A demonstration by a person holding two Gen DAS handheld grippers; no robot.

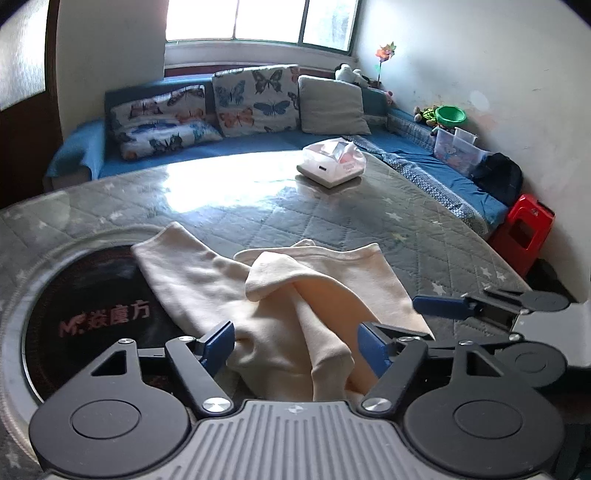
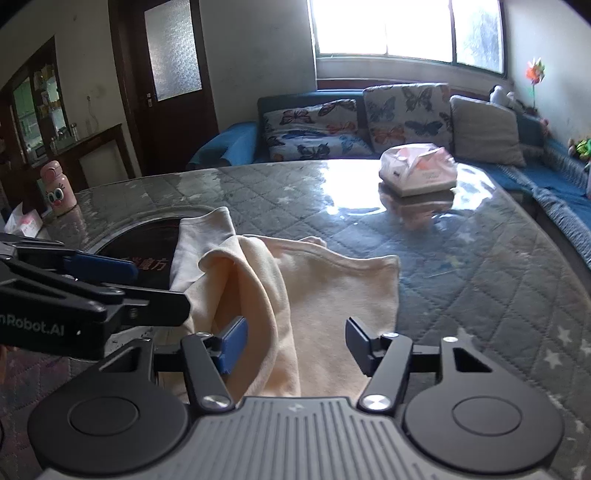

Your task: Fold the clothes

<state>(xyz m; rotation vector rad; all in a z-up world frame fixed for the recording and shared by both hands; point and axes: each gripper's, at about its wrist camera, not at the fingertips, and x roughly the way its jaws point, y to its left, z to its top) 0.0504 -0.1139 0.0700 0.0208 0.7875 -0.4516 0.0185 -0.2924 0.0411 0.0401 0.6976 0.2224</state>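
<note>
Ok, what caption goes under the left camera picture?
Open left tongs hover over a crumpled cream garment on the quilted table.

A bright window (image 2: 406, 29) fills the top of the frame, throwing glare across the quilted table (image 1: 258, 206). Below the window a blue sofa (image 1: 258, 144) runs along the wall, carrying butterfly cushions (image 1: 255, 99) and a grey pillow (image 1: 332, 107). At right stands a red stool (image 1: 524, 229). A dark wooden door (image 2: 166, 85) is at upper left.
</note>
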